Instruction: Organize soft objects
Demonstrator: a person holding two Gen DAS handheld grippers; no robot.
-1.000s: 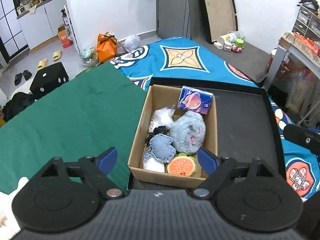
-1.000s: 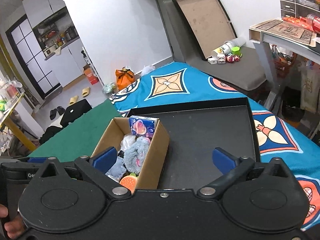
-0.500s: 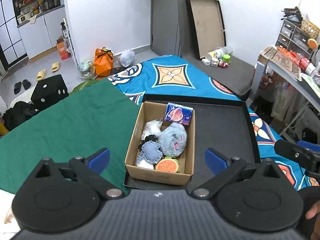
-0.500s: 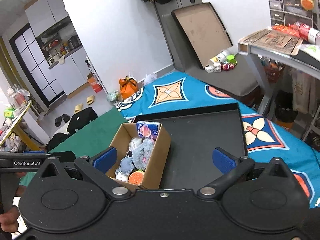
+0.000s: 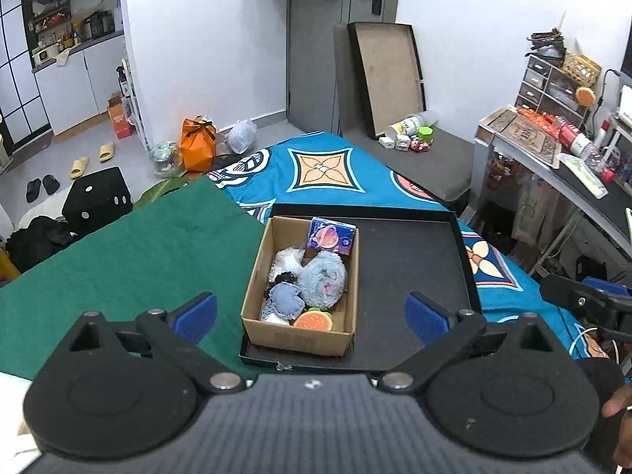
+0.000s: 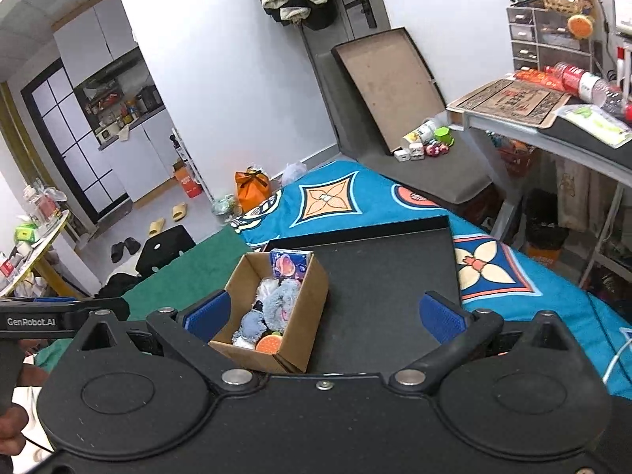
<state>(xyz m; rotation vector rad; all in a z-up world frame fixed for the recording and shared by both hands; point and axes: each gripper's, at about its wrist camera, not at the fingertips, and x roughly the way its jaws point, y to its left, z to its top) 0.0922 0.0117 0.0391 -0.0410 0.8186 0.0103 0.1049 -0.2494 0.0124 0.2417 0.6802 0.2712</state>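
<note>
Cardboard box (image 5: pixel 300 288) sits at the near left corner of the black tray (image 5: pixel 410 276) in the left wrist view, straight ahead of the left tool (image 5: pixel 310 312), whose blue pads are spread wide and hold nothing; its long axis runs away from the camera. Inside lie a grey plush (image 5: pixel 322 280), a burger toy (image 5: pixel 313 320) and a tissue pack (image 5: pixel 331 236). From the right wrist view, the box (image 6: pixel 272 312) lies ahead and left of the spread, empty right tool (image 6: pixel 322 316), so the left tool seems nearer.
</note>
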